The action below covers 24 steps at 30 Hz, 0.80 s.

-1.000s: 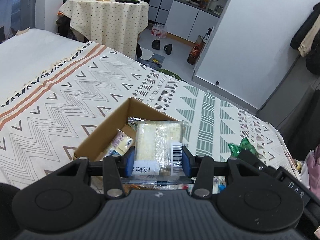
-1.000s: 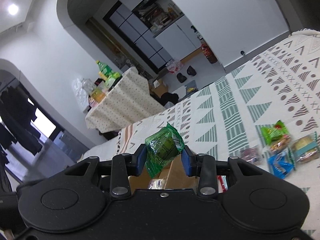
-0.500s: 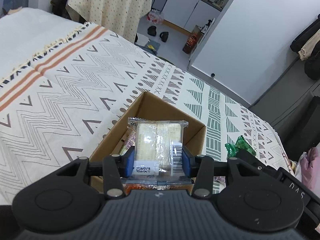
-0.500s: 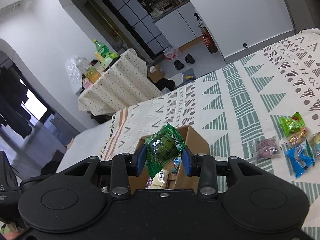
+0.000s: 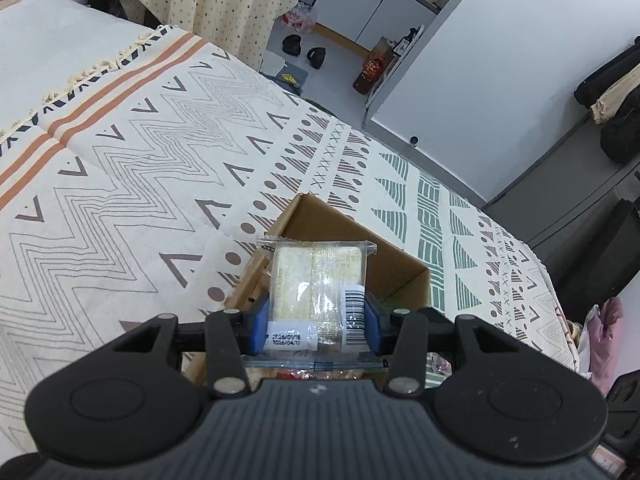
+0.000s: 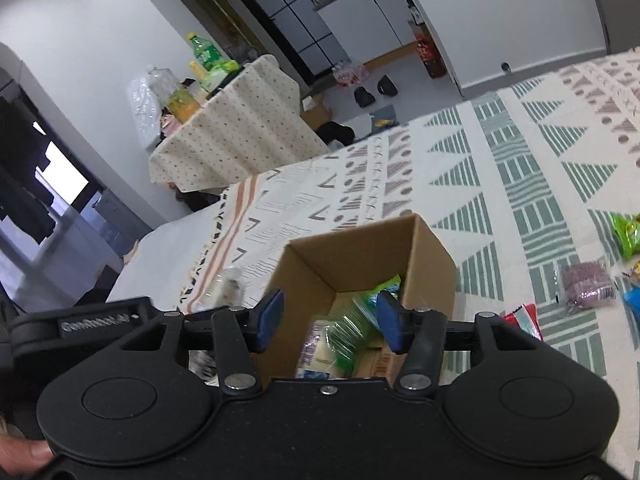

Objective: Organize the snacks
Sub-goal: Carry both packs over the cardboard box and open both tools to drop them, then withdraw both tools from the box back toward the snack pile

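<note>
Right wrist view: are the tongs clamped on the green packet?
No, the right tongs stand open and the green packet lies loose in the cardboard box below them.

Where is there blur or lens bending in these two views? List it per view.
Left wrist view: sharp; the clear-wrapped pastry held in the left tongs shows a readable barcode, and walls bow from the fisheye. Right wrist view: the green packet between the open right tongs is motion-smeared over the cardboard box.

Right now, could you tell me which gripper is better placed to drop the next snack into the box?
Left: the left gripper holds the clear-wrapped cake above the cardboard box. The right gripper is open and empty.
</note>
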Motion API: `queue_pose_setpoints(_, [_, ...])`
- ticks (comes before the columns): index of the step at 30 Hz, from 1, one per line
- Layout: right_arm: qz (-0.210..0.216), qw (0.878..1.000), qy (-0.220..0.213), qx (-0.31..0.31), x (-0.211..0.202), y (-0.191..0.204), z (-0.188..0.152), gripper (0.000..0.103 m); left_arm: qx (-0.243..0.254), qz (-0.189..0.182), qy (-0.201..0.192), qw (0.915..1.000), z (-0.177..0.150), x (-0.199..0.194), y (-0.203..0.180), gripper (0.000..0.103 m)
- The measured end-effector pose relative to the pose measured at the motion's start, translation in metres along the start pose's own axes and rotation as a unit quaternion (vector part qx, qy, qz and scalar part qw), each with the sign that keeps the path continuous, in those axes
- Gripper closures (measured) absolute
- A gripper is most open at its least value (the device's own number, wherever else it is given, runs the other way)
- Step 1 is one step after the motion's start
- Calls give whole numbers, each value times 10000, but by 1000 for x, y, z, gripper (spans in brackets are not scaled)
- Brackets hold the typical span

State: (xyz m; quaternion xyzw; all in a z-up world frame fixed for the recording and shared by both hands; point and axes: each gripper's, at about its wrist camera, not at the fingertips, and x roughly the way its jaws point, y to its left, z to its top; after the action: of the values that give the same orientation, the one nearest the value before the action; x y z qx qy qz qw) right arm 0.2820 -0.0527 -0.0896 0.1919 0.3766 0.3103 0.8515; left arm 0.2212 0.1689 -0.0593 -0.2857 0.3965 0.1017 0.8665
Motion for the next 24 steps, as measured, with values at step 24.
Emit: queue_pose_setpoints(24, [-379, 9980, -263, 435, -44, -36, 13, 49, 416, 182, -300, 9985, 4, -12, -38, 28])
